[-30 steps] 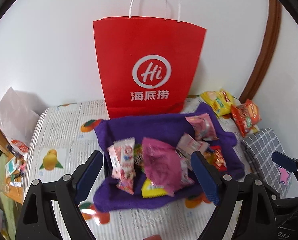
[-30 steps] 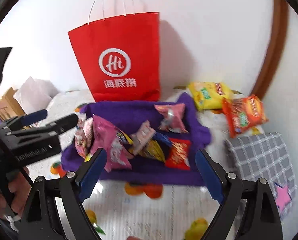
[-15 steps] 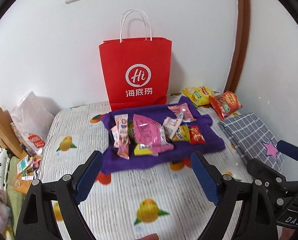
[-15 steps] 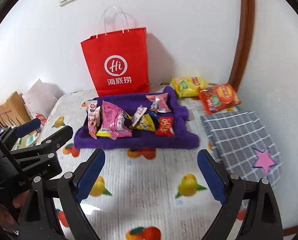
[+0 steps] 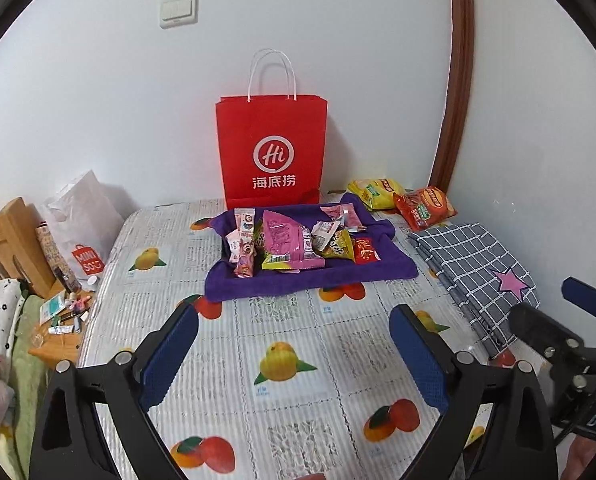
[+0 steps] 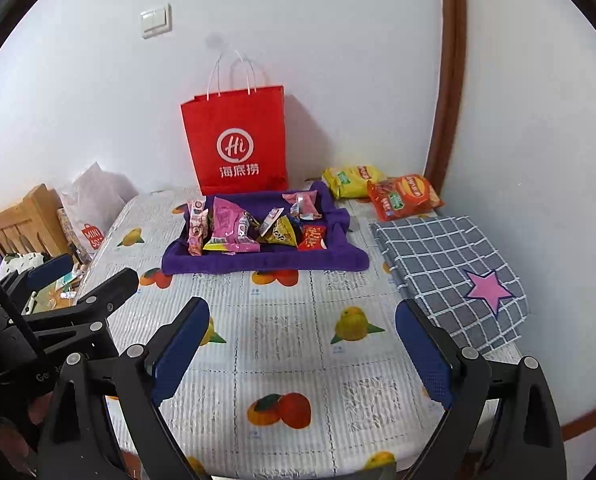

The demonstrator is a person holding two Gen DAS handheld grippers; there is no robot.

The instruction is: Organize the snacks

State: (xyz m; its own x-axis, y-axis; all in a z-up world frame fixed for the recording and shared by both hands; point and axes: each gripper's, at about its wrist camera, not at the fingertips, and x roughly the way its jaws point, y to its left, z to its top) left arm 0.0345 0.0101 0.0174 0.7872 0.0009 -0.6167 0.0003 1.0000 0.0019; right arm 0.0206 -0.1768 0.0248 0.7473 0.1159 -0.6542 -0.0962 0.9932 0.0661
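Observation:
Several snack packets, among them a large pink bag (image 5: 284,240) (image 6: 230,226), lie on a purple towel (image 5: 309,276) (image 6: 266,262) on the fruit-print bed. A red paper bag (image 5: 272,152) (image 6: 236,140) stands upright behind it against the wall. A yellow chip bag (image 5: 375,192) (image 6: 347,180) and an orange chip bag (image 5: 425,206) (image 6: 403,196) lie at the back right. My left gripper (image 5: 294,356) and my right gripper (image 6: 301,344) are both open and empty, held well back from the towel.
A folded grey checked cloth with a pink star (image 5: 477,272) (image 6: 453,272) lies on the right. A white shopping bag (image 5: 80,224) and a wooden headboard (image 5: 6,240) are at the left, with small clutter on a low stand (image 5: 62,316).
Both grippers have pulled back and up from just over the towel. The towel, snacks and red bag now look smaller and farther away. Both stay open.

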